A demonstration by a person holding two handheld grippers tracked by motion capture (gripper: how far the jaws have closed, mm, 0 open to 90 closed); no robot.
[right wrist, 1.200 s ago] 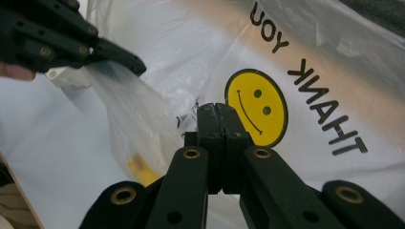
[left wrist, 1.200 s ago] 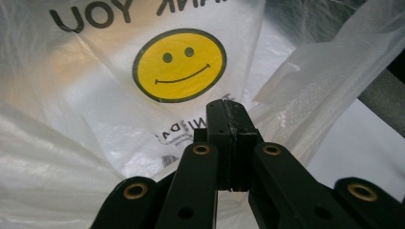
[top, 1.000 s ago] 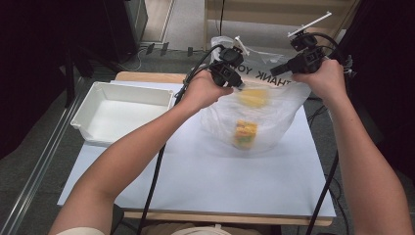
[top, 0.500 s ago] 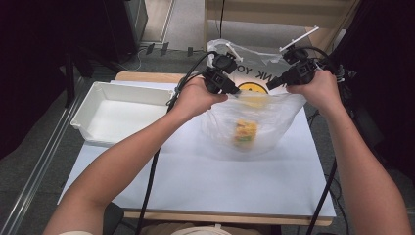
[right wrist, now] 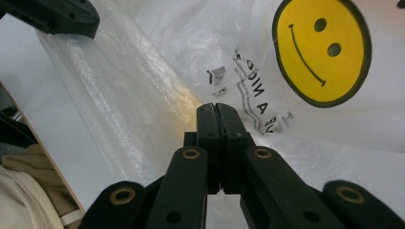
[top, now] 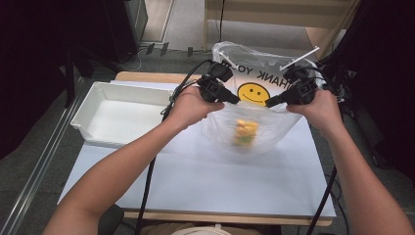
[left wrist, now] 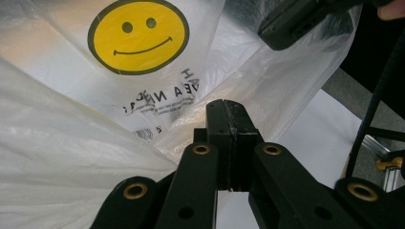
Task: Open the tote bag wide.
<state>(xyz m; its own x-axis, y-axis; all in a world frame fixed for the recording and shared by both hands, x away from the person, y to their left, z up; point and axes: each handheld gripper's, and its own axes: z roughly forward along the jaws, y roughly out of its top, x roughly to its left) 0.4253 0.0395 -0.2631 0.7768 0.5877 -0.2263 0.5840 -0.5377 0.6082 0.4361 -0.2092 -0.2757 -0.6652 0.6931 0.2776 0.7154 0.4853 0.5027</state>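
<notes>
A clear plastic bag (top: pixel 266 129) printed with a yellow smiley face (top: pixel 253 93) stands on the white table top (top: pixel 205 181). A yellow packaged item (top: pixel 244 132) lies inside it, blurred through the film. My left gripper (top: pixel 234 100) is shut on the bag's near rim at the left. My right gripper (top: pixel 270 103) is shut on the same rim at the right, and the rim stretches between them. The left gripper view has its shut jaws (left wrist: pixel 230 107) against the film, below the smiley face (left wrist: pixel 138 36). In the right gripper view the shut jaws (right wrist: pixel 217 112) pinch the film.
A white tray (top: pixel 98 105) stands at the left of the table, with nothing in it. Black cables trail from both grippers over the table's edges. A wooden frame and dark equipment stand beyond the far edge.
Both grippers have come down and nearer with the bag's rim. The right one dropped more. The smiley face on the bag's far wall now shows between them.
</notes>
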